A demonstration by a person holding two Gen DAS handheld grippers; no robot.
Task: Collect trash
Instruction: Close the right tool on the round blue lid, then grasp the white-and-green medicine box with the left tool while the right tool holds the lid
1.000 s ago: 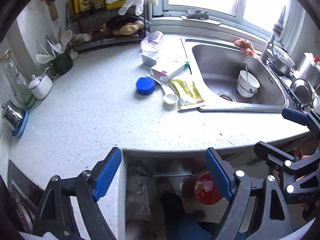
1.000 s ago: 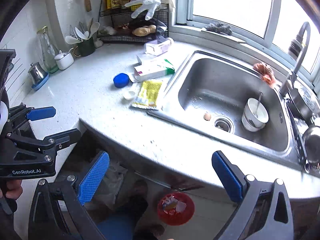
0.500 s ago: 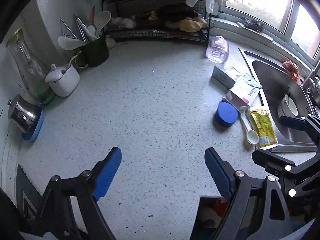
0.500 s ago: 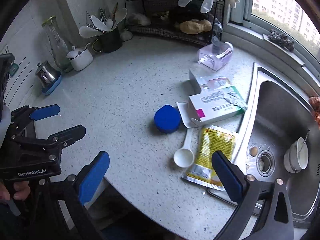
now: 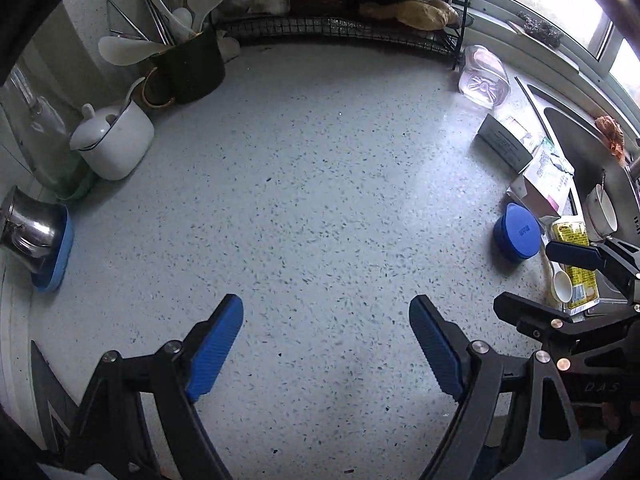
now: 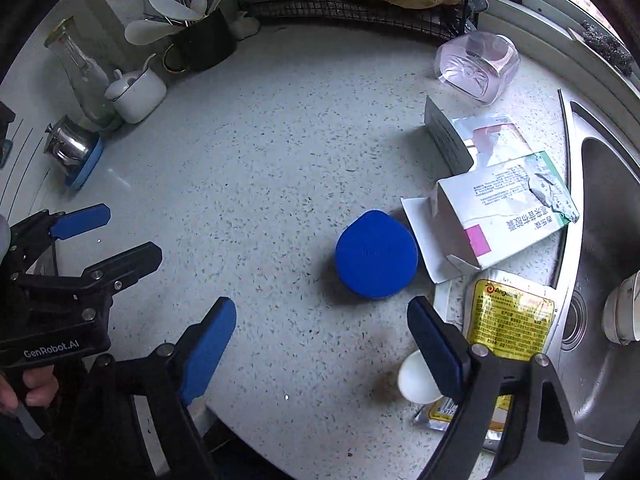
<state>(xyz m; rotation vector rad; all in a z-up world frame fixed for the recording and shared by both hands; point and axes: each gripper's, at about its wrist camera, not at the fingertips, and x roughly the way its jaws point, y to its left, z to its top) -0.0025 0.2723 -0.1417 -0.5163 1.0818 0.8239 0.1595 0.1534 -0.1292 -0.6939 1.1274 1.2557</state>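
Both claws swung from bench edge to over it. Right claw (image 6: 322,330) open, jaws just narrowing, empty; blue lid (image 6: 376,254) at 12 o'clock. Left claw (image 5: 326,344) open, idle.

Soft daylight enters from the window (image 5: 600,32); near it, faint glare; away from it, dark fisheye corners.

Mid counter (image 5: 312,200) is bare, wide room to pass. Left edge blocked: utensil holder (image 5: 188,64), white pot (image 5: 116,140), steel cup (image 5: 30,236). Right side crowded w/ blue lid (image 6: 376,254), boxes (image 6: 504,208), yellow packet (image 6: 508,320), spoon (image 6: 416,380) beside sink (image 6: 604,240).
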